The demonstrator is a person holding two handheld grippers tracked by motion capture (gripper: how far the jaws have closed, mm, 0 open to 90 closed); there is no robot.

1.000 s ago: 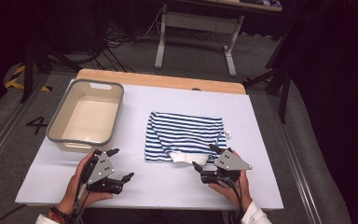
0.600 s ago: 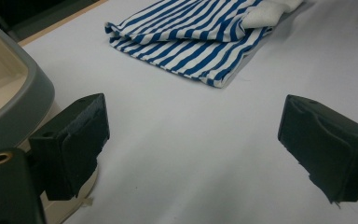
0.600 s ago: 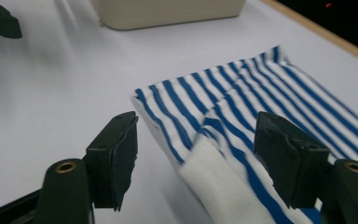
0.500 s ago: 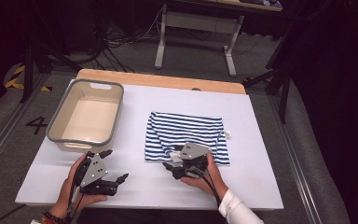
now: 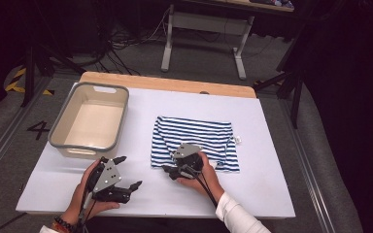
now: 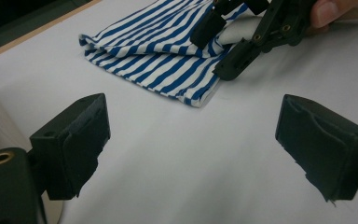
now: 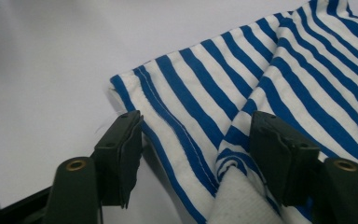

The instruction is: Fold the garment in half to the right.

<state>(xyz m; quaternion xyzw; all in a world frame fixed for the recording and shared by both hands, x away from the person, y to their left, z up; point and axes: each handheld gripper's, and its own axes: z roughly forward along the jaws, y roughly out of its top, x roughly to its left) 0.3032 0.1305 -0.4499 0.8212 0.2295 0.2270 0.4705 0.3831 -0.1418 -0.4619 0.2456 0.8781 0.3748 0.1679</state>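
High view: right gripper (image 5: 171, 171) at the striped shirt's (image 5: 194, 138) front-left corner, jaws just closing around its hem. Left gripper (image 5: 127, 172) wide, near table's (image 5: 272, 145) front edge.

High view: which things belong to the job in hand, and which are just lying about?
In the job: striped cloth; right hand-held gripper, jaws just closing around the cloth's near edge.
Lying about: tub; left hand-held gripper, open over the table.
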